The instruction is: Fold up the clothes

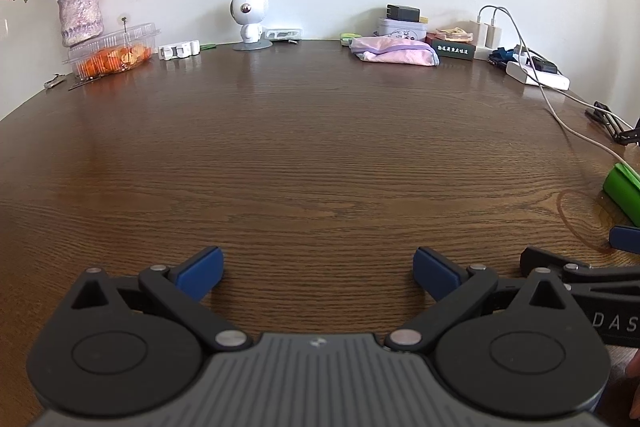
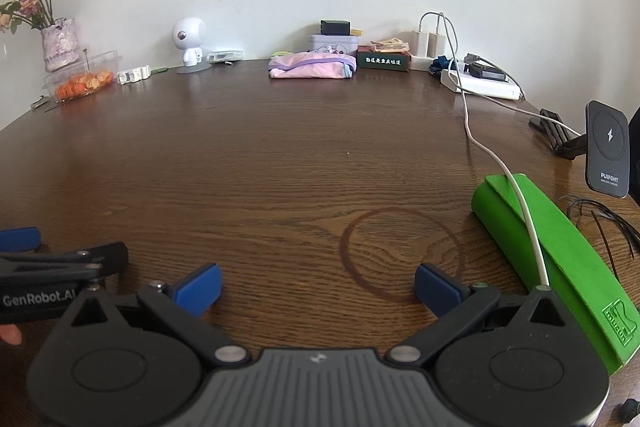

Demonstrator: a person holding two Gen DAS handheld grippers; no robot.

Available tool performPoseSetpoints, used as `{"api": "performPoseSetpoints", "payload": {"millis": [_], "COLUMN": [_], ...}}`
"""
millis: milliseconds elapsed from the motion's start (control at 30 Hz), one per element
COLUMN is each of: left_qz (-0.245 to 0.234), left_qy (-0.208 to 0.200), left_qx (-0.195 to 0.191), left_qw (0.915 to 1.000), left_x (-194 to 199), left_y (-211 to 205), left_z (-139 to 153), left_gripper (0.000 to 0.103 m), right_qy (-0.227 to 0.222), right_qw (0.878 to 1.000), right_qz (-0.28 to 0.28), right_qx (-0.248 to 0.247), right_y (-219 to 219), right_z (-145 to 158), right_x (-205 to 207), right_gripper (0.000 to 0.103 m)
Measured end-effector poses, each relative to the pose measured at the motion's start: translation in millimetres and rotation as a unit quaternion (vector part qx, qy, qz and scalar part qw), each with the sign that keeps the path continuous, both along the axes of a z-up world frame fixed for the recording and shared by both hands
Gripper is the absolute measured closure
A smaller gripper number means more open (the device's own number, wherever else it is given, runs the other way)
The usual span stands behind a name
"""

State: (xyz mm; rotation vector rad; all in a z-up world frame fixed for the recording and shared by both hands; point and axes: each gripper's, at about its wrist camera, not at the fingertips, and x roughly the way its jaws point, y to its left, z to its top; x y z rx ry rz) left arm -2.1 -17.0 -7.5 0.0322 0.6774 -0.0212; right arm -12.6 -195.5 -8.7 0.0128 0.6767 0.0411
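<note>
A folded pink and lilac garment (image 1: pixel 394 53) (image 2: pixel 312 66) lies at the far side of the dark wooden table (image 1: pixel 312 147) (image 2: pixel 256 163), near the wall. My left gripper (image 1: pixel 318 273) is open low over the near part of the table, nothing between its blue pads. My right gripper (image 2: pixel 318 287) is open too, also empty, over a ring stain (image 2: pixel 400 255) in the wood. Both grippers are side by side and far from the garment. The left gripper's side (image 2: pixel 60 267) shows at the left edge of the right wrist view.
A green case (image 2: pixel 556 259) with a white cable (image 2: pixel 472 131) over it lies right of my right gripper. Behind it stand a charger stand (image 2: pixel 608 147), a power strip (image 2: pixel 480 83), boxes (image 2: pixel 384 61), a white figurine (image 1: pixel 248 19), a fruit container (image 1: pixel 112 55) and a flower vase (image 1: pixel 80 15).
</note>
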Motion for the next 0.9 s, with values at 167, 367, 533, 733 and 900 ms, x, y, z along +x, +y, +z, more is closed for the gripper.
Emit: {"api": "performPoseSetpoints", "payload": {"millis": [167, 367, 533, 733, 900], "left_qz": [0.002, 0.0, -0.008, -0.008, -0.009], "left_qy": [0.0, 0.0, 0.0, 0.0, 0.0], "left_qx": [-0.001, -0.001, -0.002, -0.001, 0.0], "left_qw": [1.0, 1.0, 1.0, 1.0, 1.0], "left_x": [0.2, 1.1, -0.4, 0.0, 0.4], "left_y": [1.3, 1.9, 3.1, 2.1, 0.9], "left_z": [0.0, -0.2, 0.1, 0.4, 0.5], "left_gripper": [0.001, 0.001, 0.0, 0.001, 0.001], "right_qy": [0.0, 0.0, 0.0, 0.001, 0.001], "right_qw": [1.0, 1.0, 1.0, 1.0, 1.0], "right_qz": [-0.008, -0.011, -0.02, -0.025, -0.023], "right_qx": [0.0, 0.0, 0.0, 0.0, 0.0], "right_y": [-0.6, -1.1, -2.1, -2.7, -3.1], "right_z": [0.0, -0.2, -0.3, -0.6, -0.6], "right_x": [1.2, 1.5, 0.6, 1.8, 1.5], "right_gripper": [0.0, 0.0, 0.0, 0.0, 0.0]}}
